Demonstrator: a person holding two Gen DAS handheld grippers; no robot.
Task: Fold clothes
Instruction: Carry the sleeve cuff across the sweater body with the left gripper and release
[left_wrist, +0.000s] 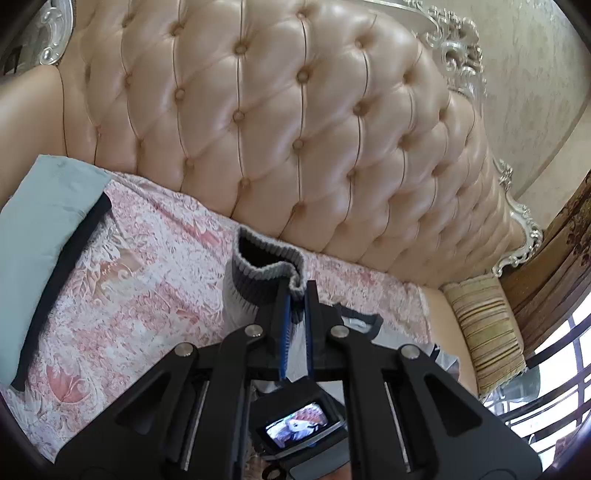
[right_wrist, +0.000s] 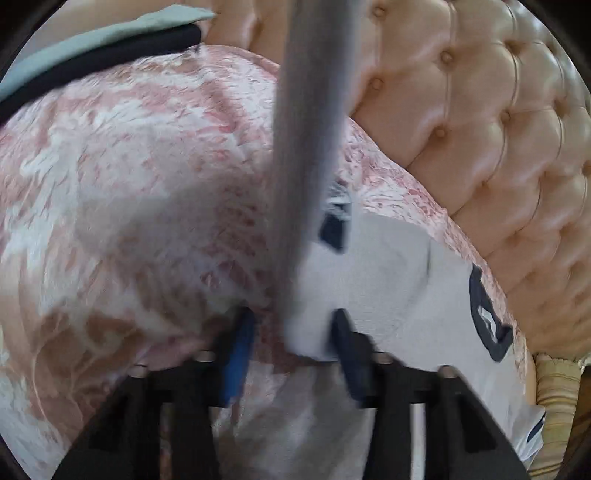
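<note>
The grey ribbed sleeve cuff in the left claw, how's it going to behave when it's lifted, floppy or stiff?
Probably floppy: the cuff curls and sags around the shut left claw. The sleeve hangs as a limp band, so it should trail and swing. The ribbed knit likely grips well, unlikely to slip.

Tufted headboard (left_wrist: 295, 122) — floral bedspread (left_wrist: 122, 280), striped cushion (left_wrist: 484, 328).

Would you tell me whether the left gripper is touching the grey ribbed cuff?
Touching: the left wrist view shows the left gripper shut on the cuff, its fabric pinched between the fingers.
</note>
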